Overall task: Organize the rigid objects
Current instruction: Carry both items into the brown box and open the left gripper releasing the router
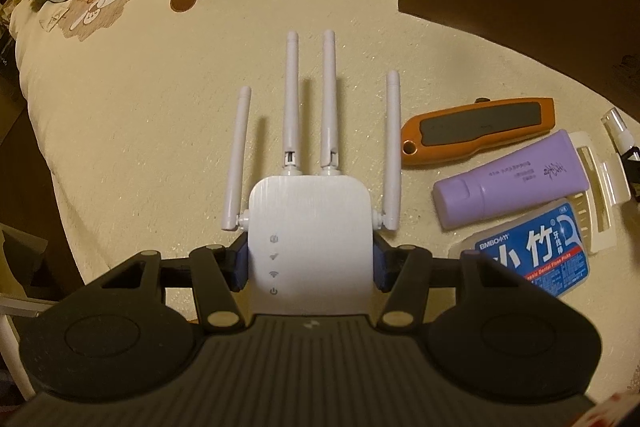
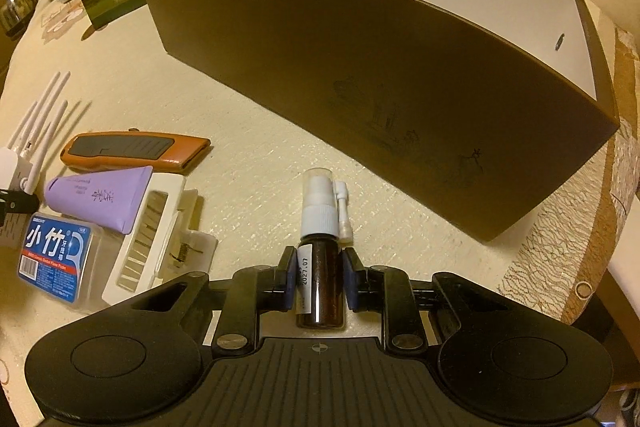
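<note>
Left gripper (image 1: 309, 263) clamps Wi-Fi repeater (image 1: 310, 247), base hidden; right gripper (image 2: 319, 281) clamps brown spray bottle (image 2: 320, 267), label partly covered.

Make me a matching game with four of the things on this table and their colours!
Things:
1. router with antennas
2. box cutter
3. squeeze tube
4. spray bottle

Colours:
A. purple
B. dark brown with a white top
C. white
D. orange and grey

Pairs: 1-C, 2-D, 3-A, 4-B
</note>
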A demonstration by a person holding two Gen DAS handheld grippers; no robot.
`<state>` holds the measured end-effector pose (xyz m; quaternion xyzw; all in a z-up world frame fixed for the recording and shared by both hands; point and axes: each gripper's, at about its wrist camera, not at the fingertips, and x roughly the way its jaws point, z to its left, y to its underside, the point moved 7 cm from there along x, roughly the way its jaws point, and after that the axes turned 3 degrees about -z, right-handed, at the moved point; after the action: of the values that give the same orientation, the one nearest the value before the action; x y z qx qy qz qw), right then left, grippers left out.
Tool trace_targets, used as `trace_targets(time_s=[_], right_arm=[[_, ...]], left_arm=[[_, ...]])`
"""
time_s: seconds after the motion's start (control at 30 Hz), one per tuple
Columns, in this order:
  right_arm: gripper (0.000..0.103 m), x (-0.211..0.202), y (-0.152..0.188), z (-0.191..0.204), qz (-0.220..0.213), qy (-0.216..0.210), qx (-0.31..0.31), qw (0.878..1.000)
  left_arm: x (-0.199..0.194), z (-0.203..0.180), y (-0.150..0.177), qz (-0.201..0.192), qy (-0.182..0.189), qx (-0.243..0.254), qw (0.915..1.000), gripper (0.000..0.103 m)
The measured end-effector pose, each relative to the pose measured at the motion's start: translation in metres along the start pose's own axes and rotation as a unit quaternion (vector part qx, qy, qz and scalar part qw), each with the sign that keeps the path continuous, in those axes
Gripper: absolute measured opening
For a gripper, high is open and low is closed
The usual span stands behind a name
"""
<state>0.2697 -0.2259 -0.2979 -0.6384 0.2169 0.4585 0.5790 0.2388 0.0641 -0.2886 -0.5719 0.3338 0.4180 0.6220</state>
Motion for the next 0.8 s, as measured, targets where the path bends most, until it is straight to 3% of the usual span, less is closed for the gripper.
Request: trace_targets(time_s=[0.33,0.8], right_arm=[[0.020,-0.016,0.014,0.000,0.005,-0.020,0.019,1.000],[0.020,-0.047,0.027,-0.001,-0.001,-0.037,0.065,0.997]], left_arm=[[-0.008,0.003,0.004,0.004,0.019,-0.012,0.9997,0.052],[-0.040,0.007,-0.006,-0.029,0.033,-0.017,0.9989,0.052]])
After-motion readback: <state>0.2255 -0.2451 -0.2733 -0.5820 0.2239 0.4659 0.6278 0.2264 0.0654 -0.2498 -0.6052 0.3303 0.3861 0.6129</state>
